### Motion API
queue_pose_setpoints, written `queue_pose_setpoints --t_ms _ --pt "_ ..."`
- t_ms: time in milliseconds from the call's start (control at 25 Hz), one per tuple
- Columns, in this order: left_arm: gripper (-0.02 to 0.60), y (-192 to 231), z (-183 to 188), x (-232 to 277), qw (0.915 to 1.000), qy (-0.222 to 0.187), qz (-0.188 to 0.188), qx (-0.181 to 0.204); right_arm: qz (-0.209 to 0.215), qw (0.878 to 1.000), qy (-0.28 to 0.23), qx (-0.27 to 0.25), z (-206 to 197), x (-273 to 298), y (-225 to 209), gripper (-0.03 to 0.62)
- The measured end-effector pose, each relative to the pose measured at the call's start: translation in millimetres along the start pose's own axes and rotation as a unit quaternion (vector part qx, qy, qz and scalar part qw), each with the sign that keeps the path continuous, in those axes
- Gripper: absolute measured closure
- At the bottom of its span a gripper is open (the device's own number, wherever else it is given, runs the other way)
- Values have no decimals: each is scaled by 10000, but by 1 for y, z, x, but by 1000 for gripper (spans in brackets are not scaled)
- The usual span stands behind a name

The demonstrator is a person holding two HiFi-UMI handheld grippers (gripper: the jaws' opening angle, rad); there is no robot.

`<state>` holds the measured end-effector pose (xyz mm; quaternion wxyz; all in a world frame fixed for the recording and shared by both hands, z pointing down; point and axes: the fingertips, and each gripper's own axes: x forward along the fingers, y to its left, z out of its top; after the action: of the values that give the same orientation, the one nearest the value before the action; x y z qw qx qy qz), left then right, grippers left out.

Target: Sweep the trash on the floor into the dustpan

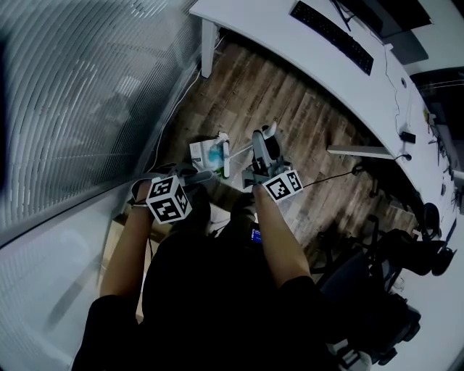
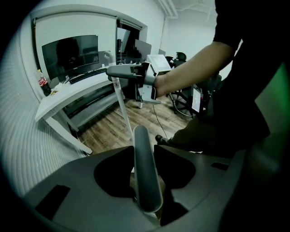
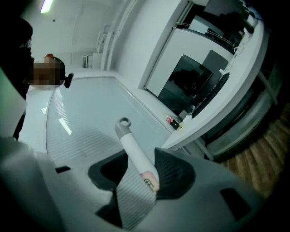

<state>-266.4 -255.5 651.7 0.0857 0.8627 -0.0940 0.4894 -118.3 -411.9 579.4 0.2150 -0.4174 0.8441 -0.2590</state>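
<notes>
My left claw [image 2: 145,158] clamps grey dustpan handle [image 2: 146,181]. My right claw [image 3: 138,165] clamps white broom stick [image 3: 136,154], looped end [image 3: 123,123] poking past jaws. Dustpan [image 1: 205,153] on wood floor [image 1: 290,109] just ahead of both claws.

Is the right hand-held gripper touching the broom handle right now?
Touching. The right gripper view shows the white broom handle pinched between both jaws of the right hand-held gripper.

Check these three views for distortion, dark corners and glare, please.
Head view: fisheye bends the long white desk; the person's dark top is underexposed. Left gripper view: black vignetted corners, dim room, the grey curved handle is sharp. Right gripper view: bright washed-out wall behind the white broom handle.
</notes>
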Motion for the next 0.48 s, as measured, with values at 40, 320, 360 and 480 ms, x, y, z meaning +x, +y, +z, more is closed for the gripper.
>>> queue_pose_setpoints --t_ms 40,320,360,480 --pt "451 0 0 0 10000 -5 -1 2 148 9999 2 67 0 2 4 422" --pt "450 -1 0 1 10000 -16 0 -14 754 9966 -176 284 33 -11 14 425" --pt "451 -2 -1 1 10000 -10 8 -15 709 9968 -252 252 42 -17 12 427" --pt "451 -3 -2 -2 10000 13 36 -25 686 9968 -400 80 68 -34 12 428"
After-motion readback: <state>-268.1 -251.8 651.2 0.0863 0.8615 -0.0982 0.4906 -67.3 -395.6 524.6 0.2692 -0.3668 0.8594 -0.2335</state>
